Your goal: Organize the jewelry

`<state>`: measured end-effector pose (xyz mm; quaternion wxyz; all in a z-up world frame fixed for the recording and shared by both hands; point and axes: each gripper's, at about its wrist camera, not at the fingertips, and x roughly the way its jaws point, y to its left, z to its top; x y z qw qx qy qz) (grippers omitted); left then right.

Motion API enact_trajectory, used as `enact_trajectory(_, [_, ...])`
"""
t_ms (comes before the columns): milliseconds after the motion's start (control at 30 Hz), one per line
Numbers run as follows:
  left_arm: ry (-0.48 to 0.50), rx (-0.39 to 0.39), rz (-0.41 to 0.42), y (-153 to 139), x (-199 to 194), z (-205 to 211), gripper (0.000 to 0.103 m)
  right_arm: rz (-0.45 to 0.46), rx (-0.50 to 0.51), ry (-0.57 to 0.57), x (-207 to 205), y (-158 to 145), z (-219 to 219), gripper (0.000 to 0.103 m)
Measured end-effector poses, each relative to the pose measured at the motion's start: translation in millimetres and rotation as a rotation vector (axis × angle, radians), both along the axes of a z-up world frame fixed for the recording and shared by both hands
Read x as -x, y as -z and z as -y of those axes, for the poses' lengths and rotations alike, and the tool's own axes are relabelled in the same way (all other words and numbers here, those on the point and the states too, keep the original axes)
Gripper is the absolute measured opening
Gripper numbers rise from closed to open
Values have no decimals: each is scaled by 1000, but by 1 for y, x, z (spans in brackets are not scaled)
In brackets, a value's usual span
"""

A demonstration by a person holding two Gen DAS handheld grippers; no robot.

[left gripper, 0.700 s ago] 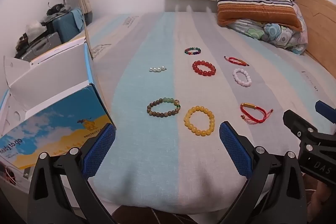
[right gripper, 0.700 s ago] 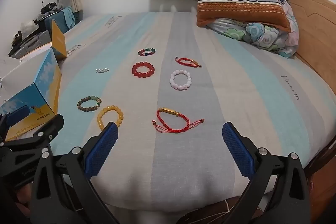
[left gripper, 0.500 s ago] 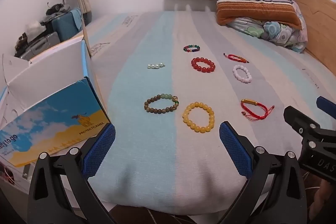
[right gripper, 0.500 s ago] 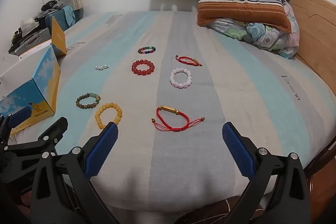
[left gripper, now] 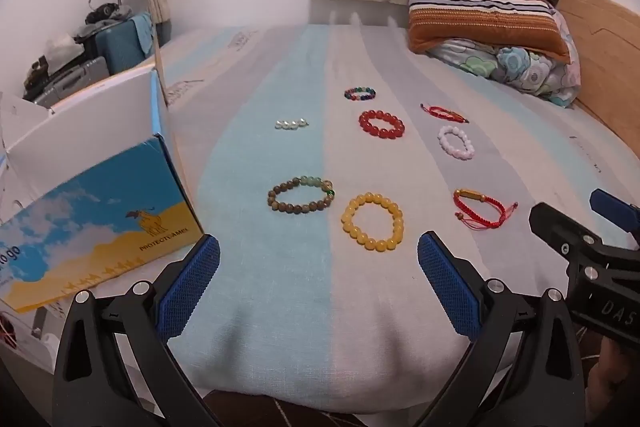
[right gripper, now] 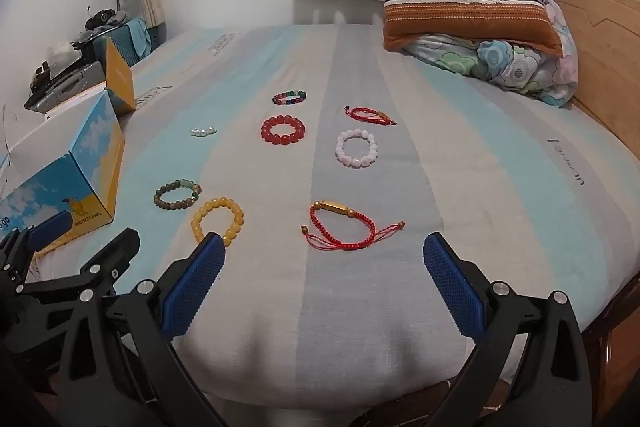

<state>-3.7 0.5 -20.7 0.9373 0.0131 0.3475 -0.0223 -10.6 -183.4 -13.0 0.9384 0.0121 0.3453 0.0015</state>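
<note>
Both grippers, my left (left gripper: 318, 283) and right (right gripper: 320, 281), hang spread and empty over the bed's (right gripper: 500, 163) near edge, the red cord bracelet (right gripper: 346, 227) at twelve o'clock of my right: light, limp, best pinched, I judge, by its stiff gold tube.

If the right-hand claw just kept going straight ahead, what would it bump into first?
Probably the red cord bracelet, lying on the bed just ahead of the open right gripper. Depth is hard to judge here.
</note>
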Motion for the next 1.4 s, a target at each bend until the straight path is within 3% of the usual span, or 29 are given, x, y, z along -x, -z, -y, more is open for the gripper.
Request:
enact_trajectory(300, [2, -25, -4, 5, 2, 3, 97, 3, 6, 10, 0, 1, 2, 96])
enact_trajectory(1400, [-4, 4, -24, 0, 4, -2, 97, -10, -7, 13, 4, 7, 12, 96])
